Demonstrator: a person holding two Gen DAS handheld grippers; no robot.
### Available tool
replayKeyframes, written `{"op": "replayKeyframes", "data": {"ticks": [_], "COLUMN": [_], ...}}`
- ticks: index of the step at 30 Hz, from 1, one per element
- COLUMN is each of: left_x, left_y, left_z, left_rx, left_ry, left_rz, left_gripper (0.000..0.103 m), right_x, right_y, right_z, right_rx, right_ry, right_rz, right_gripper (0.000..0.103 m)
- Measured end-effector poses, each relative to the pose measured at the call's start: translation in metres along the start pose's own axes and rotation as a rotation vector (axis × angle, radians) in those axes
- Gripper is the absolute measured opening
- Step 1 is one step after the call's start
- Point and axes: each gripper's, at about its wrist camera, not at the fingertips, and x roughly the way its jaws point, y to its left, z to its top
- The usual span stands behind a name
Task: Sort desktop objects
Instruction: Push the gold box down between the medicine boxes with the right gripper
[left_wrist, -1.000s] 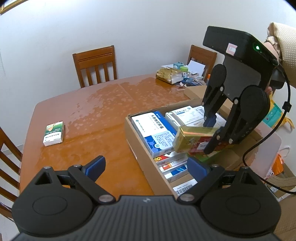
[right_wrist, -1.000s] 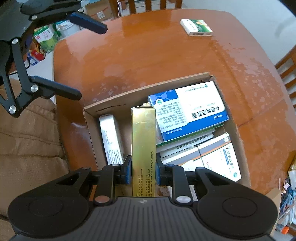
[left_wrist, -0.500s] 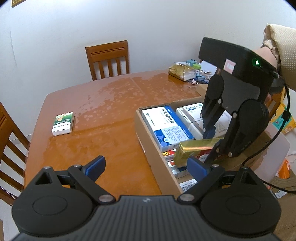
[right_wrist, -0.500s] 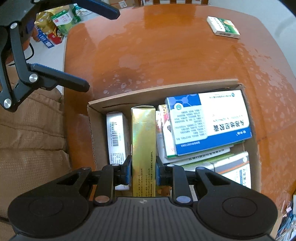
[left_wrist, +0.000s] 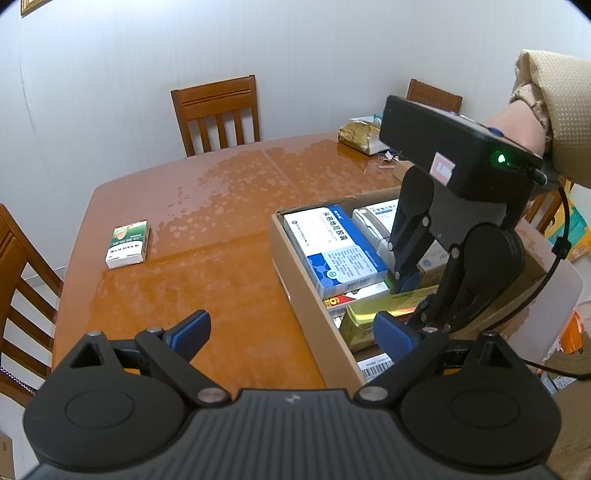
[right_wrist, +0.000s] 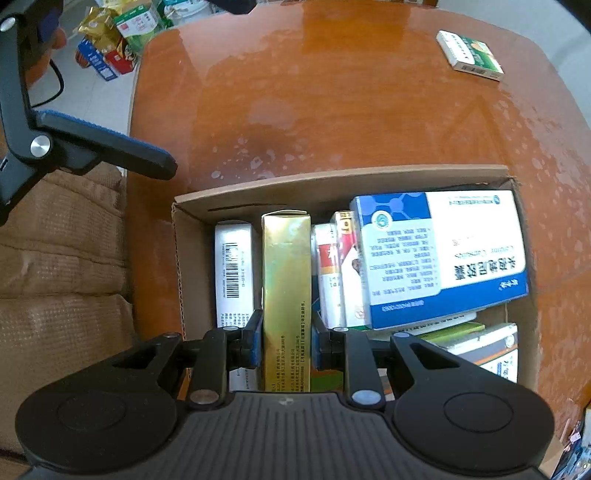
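Lowering my right gripper (right_wrist: 286, 341), clamped on the gold box (right_wrist: 286, 280), deeper into the cardboard box (right_wrist: 332, 182) than a second ago; release looks next. Left gripper (left_wrist: 291, 332) hangs apart, empty; green box (left_wrist: 127, 249) waits far left.

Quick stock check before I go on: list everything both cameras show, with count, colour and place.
gold box: 1, gold, in the cardboard box, gripped
cardboard box: 1, brown, on the table
blue-and-white box: 1, on top in the cardboard box
other packets: several, mostly white, in the cardboard box
green-and-white box: 1, alone on the table
table: 1, orange-brown wood
chairs: at least 3, wooden, around the table
left gripper: open, empty
right gripper: shut on gold box
sleeve: 1, tan
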Motion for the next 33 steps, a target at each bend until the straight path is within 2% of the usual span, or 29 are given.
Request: {"op": "replayKeyframes", "data": {"ticks": [33], "left_x": [0.001], "left_y": [0.004], "left_z": [-0.002], "left_rx": [-0.019], "left_ry": [0.014], "left_rz": [0.012], "left_gripper": [0.095], "right_x": [0.028], "right_y": [0.002], "right_z": [0.010], "right_rx": [-0.037], "right_ry": [0.046], "right_rz": [0.002], "right_gripper": [0.028]}}
